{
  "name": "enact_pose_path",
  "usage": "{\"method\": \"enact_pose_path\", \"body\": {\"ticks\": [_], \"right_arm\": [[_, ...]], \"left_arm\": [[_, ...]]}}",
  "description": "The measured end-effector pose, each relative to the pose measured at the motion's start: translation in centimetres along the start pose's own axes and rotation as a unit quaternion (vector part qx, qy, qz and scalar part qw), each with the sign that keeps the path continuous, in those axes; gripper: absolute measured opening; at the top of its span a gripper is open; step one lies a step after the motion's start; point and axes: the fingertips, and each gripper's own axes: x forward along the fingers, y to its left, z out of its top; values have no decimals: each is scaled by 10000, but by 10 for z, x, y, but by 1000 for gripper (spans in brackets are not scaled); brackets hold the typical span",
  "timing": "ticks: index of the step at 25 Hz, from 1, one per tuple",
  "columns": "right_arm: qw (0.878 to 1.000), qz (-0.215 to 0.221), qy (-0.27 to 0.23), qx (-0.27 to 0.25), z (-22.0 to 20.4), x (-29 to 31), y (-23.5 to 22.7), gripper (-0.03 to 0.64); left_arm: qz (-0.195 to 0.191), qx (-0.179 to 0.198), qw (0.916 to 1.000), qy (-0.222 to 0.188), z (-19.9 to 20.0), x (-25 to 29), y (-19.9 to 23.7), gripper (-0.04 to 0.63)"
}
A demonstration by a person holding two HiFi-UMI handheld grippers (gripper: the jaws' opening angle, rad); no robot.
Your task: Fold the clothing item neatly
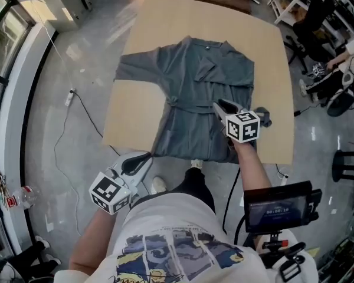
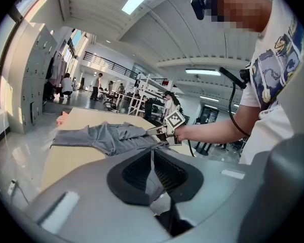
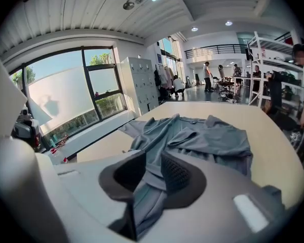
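Note:
A grey, short-sleeved garment (image 1: 200,87) lies spread on the tan table (image 1: 135,111), collar at the far side, with its right side rumpled into folds. My left gripper (image 1: 146,157) is off the table's near left corner, shut on the garment's bottom left hem. In the left gripper view a thin strip of fabric is pinched in the left gripper (image 2: 152,161). My right gripper (image 1: 219,106) hovers over the garment's lower right part. In the right gripper view a fold of the garment (image 3: 207,135) runs between the pads of the right gripper (image 3: 153,173), which grip it.
The table's near edge (image 1: 194,158) is just in front of the person's legs. A small screen on a stand (image 1: 277,208) is at the near right. People sit at the far right (image 1: 336,58). A cable and power strip (image 1: 69,96) lie on the floor to the left.

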Motion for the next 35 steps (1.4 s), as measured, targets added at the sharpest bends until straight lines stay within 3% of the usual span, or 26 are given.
{"method": "enact_pose_path", "body": {"ticks": [5,13,26,35], "right_arm": [[9995,-287,-94,71,-32,-62,39,81],[9998,-149,-138,48,-68,-121,75,81],[9994,181,-161,-256,-91,-154,58,81],[9998,7,-97,-157,-81,-139,63,81]], "left_arm": [[-492,55,9987,80,-21,-9,-17,25],[-685,124,9974,203,-27,11,-44,25],[18,235,9997,68,4,57,-30,25],[384,99,9991,128,7,63,55,34]]}}
